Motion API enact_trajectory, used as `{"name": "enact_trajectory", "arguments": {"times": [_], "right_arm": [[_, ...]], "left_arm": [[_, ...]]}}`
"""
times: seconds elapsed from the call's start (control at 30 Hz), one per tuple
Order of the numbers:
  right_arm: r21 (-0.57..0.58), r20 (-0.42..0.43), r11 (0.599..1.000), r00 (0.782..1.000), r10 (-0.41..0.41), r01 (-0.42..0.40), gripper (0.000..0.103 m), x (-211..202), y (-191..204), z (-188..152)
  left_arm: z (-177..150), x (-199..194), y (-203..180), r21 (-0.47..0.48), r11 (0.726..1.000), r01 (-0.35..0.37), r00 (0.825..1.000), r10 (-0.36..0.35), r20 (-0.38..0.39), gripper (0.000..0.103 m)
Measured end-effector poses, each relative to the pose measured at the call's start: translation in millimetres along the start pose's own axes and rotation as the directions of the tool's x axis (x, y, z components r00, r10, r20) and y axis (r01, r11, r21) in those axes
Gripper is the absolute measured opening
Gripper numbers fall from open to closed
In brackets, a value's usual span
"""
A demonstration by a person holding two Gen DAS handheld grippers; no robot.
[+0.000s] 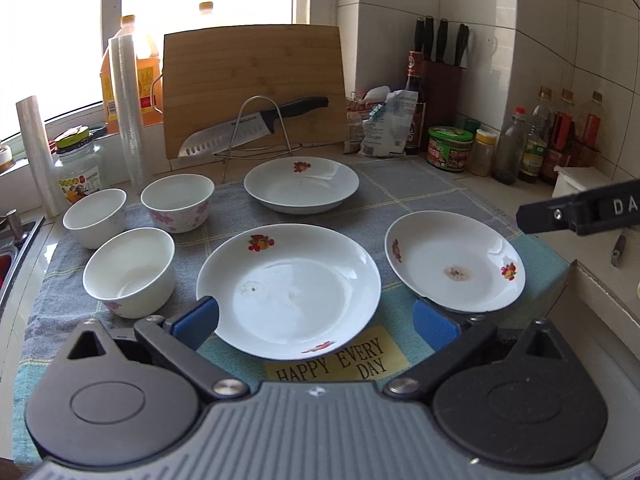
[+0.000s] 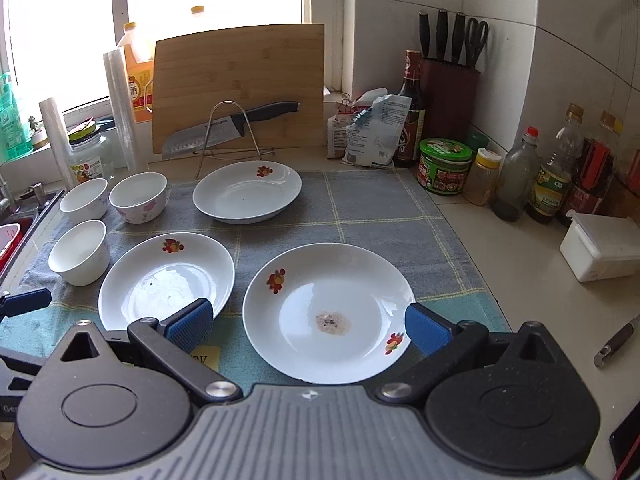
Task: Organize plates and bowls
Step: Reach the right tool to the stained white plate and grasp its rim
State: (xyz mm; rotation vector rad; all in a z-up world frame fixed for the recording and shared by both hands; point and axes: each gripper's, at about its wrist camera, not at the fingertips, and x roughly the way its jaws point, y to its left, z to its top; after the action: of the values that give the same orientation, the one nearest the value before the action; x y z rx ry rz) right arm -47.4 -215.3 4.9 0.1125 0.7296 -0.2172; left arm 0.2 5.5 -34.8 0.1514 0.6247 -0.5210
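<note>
Three white plates with flower prints lie on a grey checked cloth [image 1: 420, 188]: a near middle plate [image 1: 288, 290], a right plate [image 1: 454, 260] with a brown stain, and a far plate [image 1: 302, 184]. Three white bowls [image 1: 130, 270] [image 1: 178, 200] [image 1: 96, 216] stand apart at the left. My left gripper [image 1: 316, 320] is open, its jaws either side of the near middle plate. My right gripper [image 2: 308, 324] is open, its jaws either side of the stained plate [image 2: 328, 312]. The right gripper's finger also shows in the left wrist view [image 1: 580, 212].
A bamboo cutting board [image 1: 254, 84] and a knife [image 1: 248, 128] on a wire rack stand at the back. Jars, sauce bottles [image 2: 552, 176] and a knife block [image 2: 450, 92] line the right wall. A white box [image 2: 600, 252] sits right. A sink [image 1: 16, 248] is at the left.
</note>
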Motion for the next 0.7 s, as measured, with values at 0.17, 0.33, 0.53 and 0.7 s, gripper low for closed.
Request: {"name": "enact_trajectory", "arguments": {"times": [0.17,0.33,0.53,0.7], "right_arm": [[0.025,0.0,1.0,1.0,-0.004,0.004,0.103,11,-28,5],[0.05,-0.018,0.999,1.0,0.009,-0.008,0.103,28,-57,9],[0.05,-0.066,0.997,0.996,0.056,-0.053,0.103,54,-87,14],[0.039,-0.089,0.997,0.993,0.076,-0.073,0.103,72,-105,21]], "left_arm": [[-4,14,-22,0.025,0.999,0.033,0.999,-0.032,-0.032,0.102],[-8,38,-51,0.07,0.996,0.057,0.995,-0.051,-0.09,0.102],[-14,69,-86,0.103,0.991,0.085,0.983,-0.066,-0.17,0.102],[-19,95,-107,0.098,0.991,0.093,0.972,-0.069,-0.224,0.102]]}}
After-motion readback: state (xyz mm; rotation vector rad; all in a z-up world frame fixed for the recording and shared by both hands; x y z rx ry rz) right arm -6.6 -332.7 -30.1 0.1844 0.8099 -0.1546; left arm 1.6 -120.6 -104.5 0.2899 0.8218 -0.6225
